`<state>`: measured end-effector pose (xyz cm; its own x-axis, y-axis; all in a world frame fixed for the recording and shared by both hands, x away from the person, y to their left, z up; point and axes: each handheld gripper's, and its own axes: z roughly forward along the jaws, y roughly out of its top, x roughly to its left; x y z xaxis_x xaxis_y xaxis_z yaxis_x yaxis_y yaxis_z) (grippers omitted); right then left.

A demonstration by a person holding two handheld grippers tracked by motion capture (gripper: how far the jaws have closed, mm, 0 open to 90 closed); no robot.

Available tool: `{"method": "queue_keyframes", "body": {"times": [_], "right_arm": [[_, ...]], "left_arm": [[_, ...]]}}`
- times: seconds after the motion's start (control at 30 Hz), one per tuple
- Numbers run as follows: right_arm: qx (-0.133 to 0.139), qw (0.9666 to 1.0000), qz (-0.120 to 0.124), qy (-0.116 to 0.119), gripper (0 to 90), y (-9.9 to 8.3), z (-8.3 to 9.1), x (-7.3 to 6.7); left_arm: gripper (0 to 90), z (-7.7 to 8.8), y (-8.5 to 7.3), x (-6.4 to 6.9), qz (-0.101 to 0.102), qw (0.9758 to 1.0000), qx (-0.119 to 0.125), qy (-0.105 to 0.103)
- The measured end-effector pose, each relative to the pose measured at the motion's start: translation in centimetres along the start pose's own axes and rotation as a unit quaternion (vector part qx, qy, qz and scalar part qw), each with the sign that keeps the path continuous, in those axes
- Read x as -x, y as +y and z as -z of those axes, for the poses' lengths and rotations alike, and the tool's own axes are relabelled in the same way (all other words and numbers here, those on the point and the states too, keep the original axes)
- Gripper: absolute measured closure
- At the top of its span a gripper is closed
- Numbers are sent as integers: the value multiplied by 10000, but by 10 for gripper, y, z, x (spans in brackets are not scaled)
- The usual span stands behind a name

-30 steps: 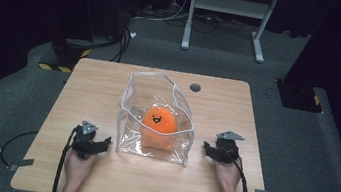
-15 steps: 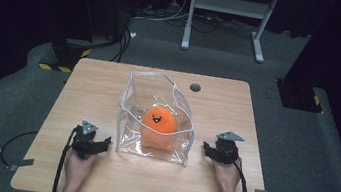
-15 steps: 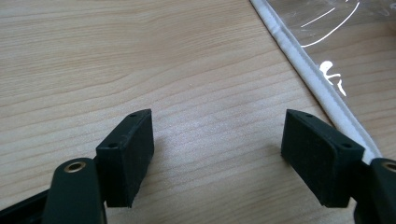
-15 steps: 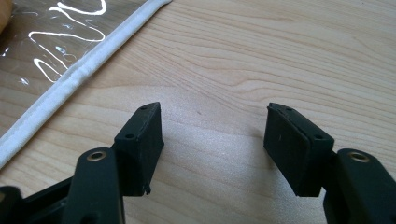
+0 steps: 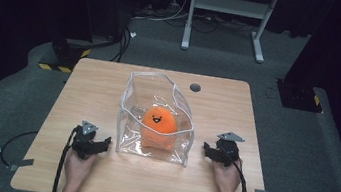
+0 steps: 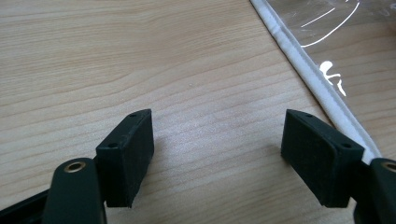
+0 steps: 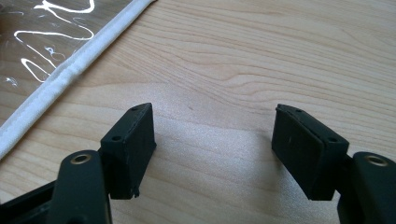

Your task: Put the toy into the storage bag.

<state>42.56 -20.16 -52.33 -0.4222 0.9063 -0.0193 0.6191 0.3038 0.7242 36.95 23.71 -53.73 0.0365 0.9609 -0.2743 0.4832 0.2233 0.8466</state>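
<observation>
Dark grey carpet surrounds one light wooden table (image 5: 108, 92) in the high view; beyond its far edge stand one white metal frame (image 5: 228, 13) and black stands, with cables on the floor. One clear plastic bag (image 5: 155, 119) with white piping stands open-topped at the table's middle, nearer the near edge. Inside it sits one orange ball (image 5: 160, 121) with a dark smiling face. One small dark disc (image 5: 195, 87) lies near the far edge, right of centre. Two hand-held tongs are present. The left tongs (image 5: 105, 142) rest on the table near the near edge, just beside the bag's left lower corner, held by the left hand (image 5: 79, 164). The right tongs (image 5: 206, 149) rest near the bag's right lower corner, apart from it, held by the right hand (image 5: 225, 177). Each carries one grey three-cornered plate.

Left gripper view: the left tongs (image 6: 217, 149) are released, jaws spread wide over bare wood grain, nothing between them. The bag's white piped edge (image 6: 317, 88) runs diagonally past the right-hand jaw, just beside it.

Right gripper view: the right tongs (image 7: 214, 149) are likewise released, jaws wide apart over bare wood. The bag's white seam (image 7: 70, 74) crosses the upper left, clear of the left-hand jaw.
</observation>
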Motion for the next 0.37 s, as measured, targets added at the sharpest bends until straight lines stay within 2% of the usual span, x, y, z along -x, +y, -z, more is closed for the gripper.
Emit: {"method": "queue_keyframes", "body": {"times": [0.37], "right_arm": [[2, 10000, -12, 8, 300, 0, 0, 0]], "left_arm": [[255, 0, 0, 0, 17, 10000, 11, -3]]}}
